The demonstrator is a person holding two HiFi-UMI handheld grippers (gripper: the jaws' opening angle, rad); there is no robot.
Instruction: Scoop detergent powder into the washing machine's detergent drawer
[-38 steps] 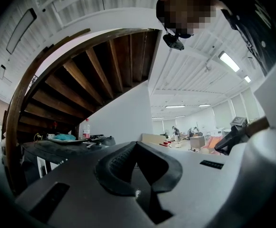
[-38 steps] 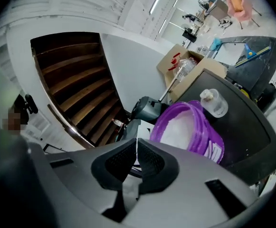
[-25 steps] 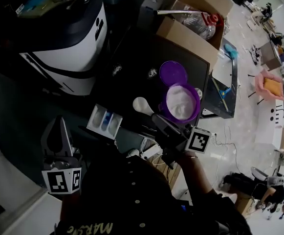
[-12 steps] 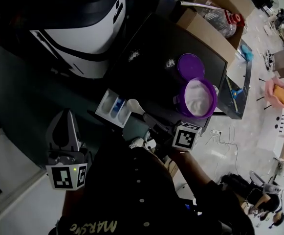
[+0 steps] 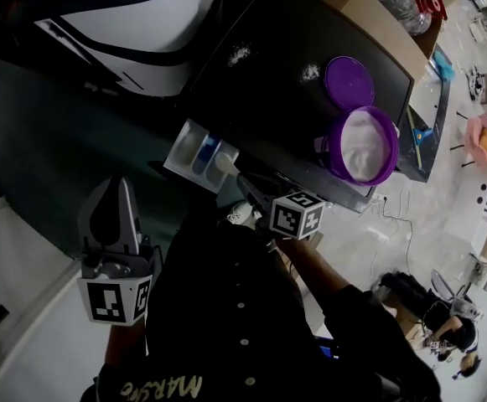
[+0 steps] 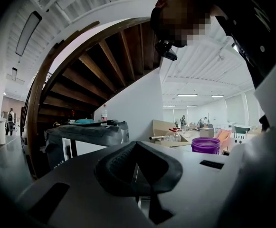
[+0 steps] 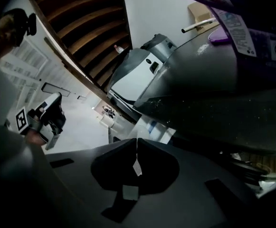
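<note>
The left gripper [image 5: 119, 195] hangs closed and empty, well left of the drawer [image 5: 189, 147]. The scoop [image 5: 226, 167] is over the drawer's right end. Its handle runs back rightward into the closed right gripper [image 5: 256, 188], which seems to pinch it. The tub [image 5: 362, 145] stands farther right.

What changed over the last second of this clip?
The right gripper, shut on the white scoop, carried it from beside the purple tub over to the detergent drawer, where the scoop's bowl now sits. Unchanged: the left gripper stays shut and idle, and the tub and its lid have not moved.
</note>
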